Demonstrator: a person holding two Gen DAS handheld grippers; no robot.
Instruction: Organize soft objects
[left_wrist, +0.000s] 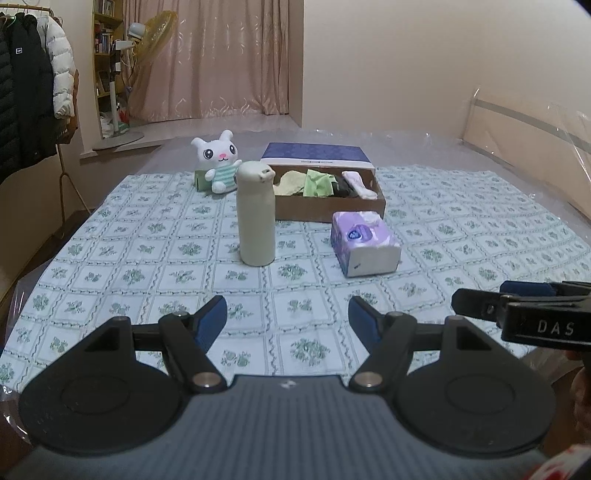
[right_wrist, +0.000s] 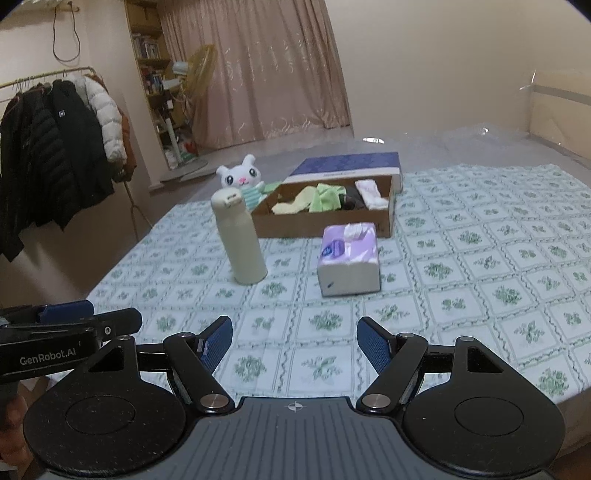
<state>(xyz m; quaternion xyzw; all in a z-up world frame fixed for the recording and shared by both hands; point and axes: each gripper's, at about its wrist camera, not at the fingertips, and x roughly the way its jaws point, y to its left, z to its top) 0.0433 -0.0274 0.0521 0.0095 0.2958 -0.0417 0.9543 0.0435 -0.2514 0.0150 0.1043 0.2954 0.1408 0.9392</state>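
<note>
Bed (left_wrist: 147, 236), floral sheet; curtains (left_wrist: 218, 55), coat rack (left_wrist: 26, 92) behind. Open box (left_wrist: 328, 206) of cloths (left_wrist: 316, 182) lay crosswise mid-bed; plush (left_wrist: 218, 158) upright at its left, facing forward. Bottle (left_wrist: 256, 214), tissues (left_wrist: 364, 242) nearer. Left gripper (left_wrist: 288, 317) and right gripper (right_wrist: 294, 341): fingers wide apart, empty.

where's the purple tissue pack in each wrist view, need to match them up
Left wrist: the purple tissue pack lies right of centre on the patterned cloth, in front of the cardboard box.
Right wrist: the tissue pack lies near the centre, again just in front of the box.
Shared landmark: the cream bottle stands upright to the pack's left in both views.
</note>
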